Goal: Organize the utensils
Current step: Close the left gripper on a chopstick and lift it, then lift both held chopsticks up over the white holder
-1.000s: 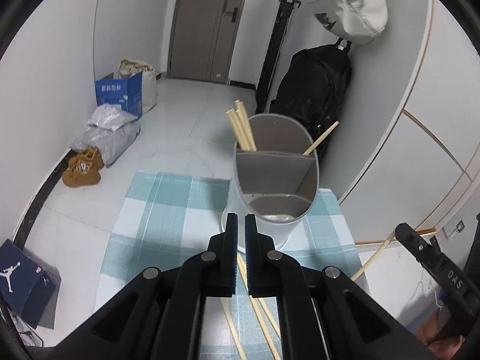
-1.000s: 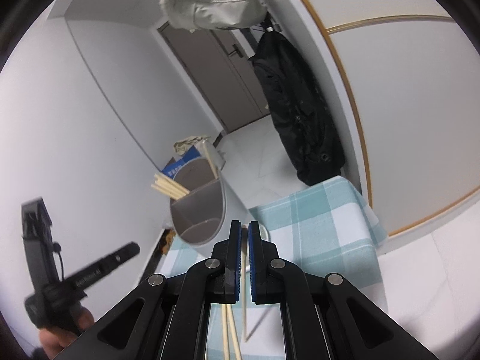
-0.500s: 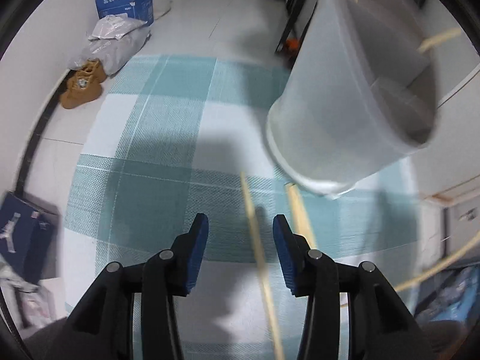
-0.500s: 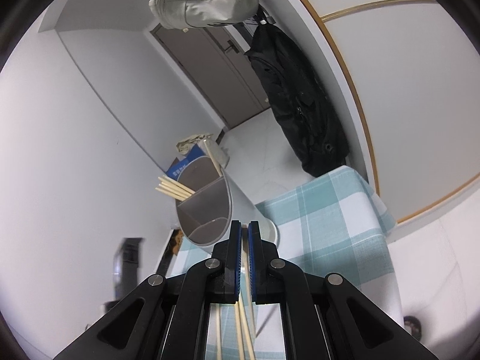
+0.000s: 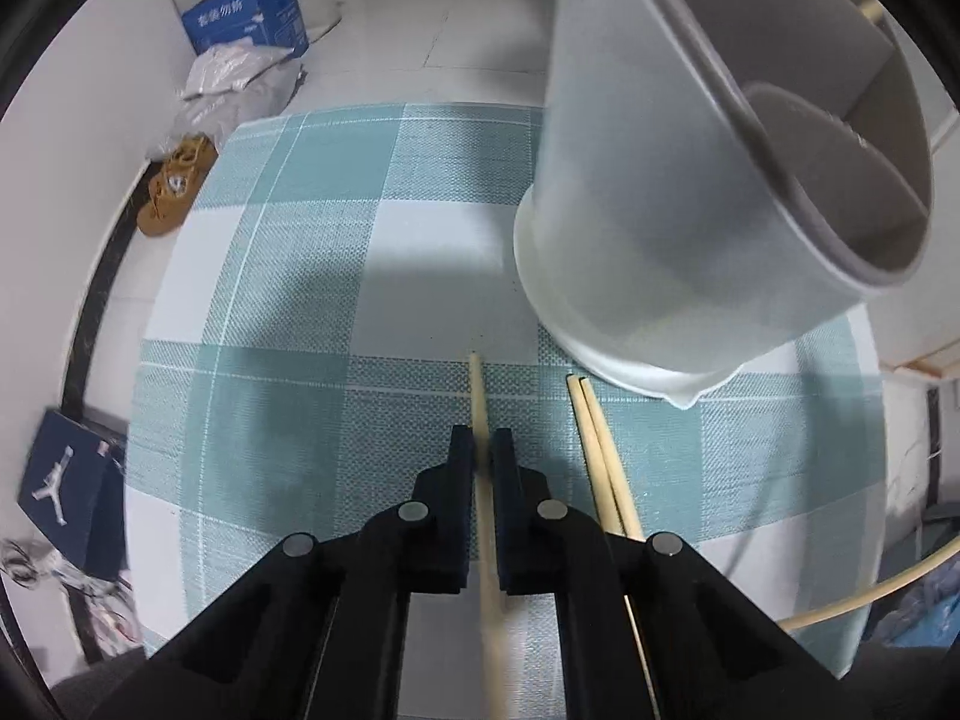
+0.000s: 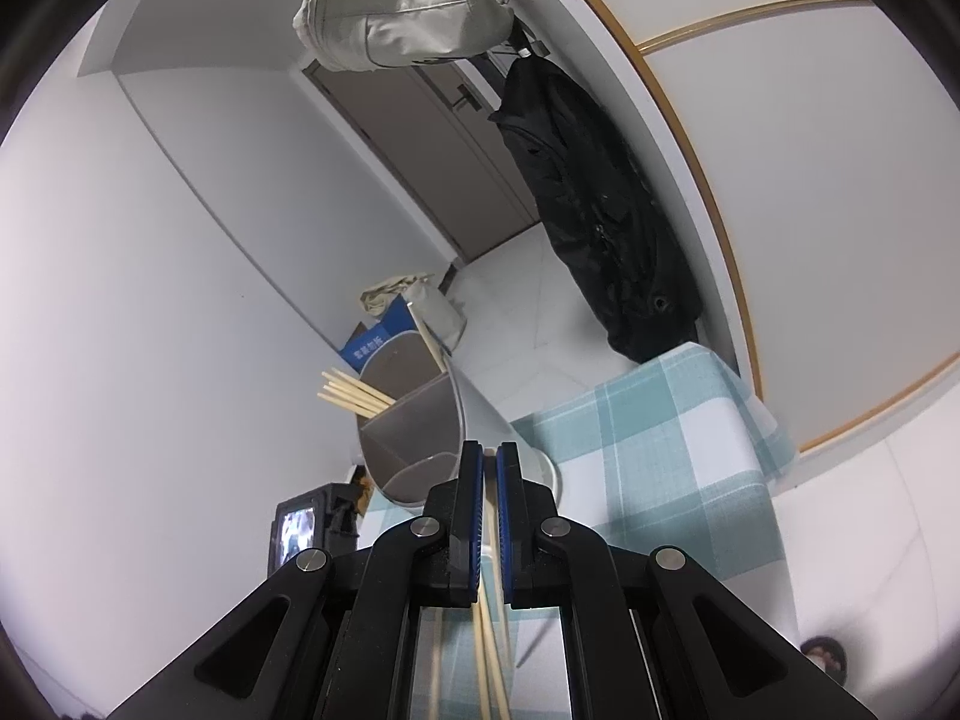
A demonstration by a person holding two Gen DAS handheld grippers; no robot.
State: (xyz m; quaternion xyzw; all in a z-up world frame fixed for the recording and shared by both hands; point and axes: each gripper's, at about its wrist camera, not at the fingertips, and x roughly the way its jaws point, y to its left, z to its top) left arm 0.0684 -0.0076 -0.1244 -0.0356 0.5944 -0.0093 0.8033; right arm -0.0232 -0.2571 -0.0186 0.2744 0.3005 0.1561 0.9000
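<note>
One chopstick pinched in left gripper on checked cloth, right gripper nearly closed around chopsticks, holder beside

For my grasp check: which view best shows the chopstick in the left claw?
The left wrist view: the chopstick runs between the left claw fingers, its tip lying on the checked cloth. The right wrist view shows chopsticks below its own claw; which is which is unclear.

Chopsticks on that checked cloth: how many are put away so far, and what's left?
Done: several chopsticks stand in the holder. In hand: the left gripper is shut on a single chopstick; the right gripper holds another. Left: a pair lies on the cloth.
</note>
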